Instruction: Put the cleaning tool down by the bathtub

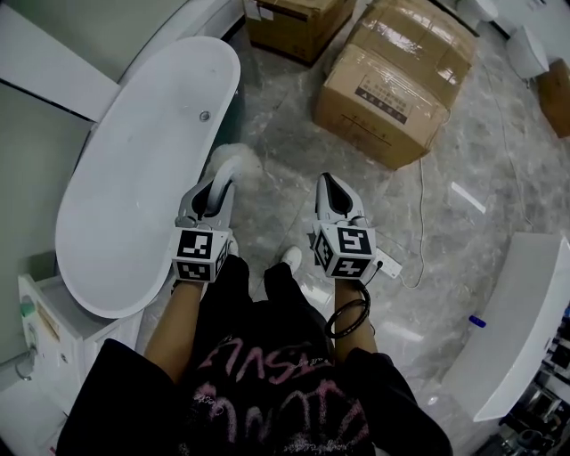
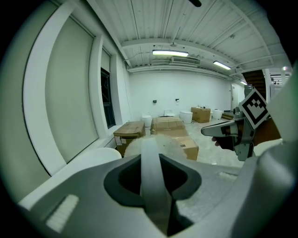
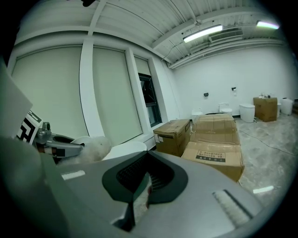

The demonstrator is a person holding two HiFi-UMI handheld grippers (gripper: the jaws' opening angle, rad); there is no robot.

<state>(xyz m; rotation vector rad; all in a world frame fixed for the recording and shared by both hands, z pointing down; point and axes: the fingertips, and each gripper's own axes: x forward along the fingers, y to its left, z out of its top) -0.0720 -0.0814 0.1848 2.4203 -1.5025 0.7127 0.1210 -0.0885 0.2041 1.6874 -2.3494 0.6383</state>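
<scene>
The cleaning tool has a pale curved handle (image 1: 221,183) and a fluffy white head (image 1: 237,157). My left gripper (image 1: 216,185) is shut on that handle, with the head sticking out past the jaws, just off the right rim of the white bathtub (image 1: 142,178). In the left gripper view the handle (image 2: 151,176) runs between the jaws to the fluffy head (image 2: 160,142), with the tub rim (image 2: 86,160) at the left. My right gripper (image 1: 329,183) hovers over the floor to the right, its jaws together with nothing in them. The right gripper view shows the fluffy head (image 3: 95,146) at its left.
A large cardboard box (image 1: 392,80) and a second one (image 1: 298,22) stand on the marble floor ahead. A white power strip (image 1: 388,264) with its cable lies by the right gripper. A white cabinet (image 1: 44,329) is near left and another white fixture (image 1: 525,321) at the right.
</scene>
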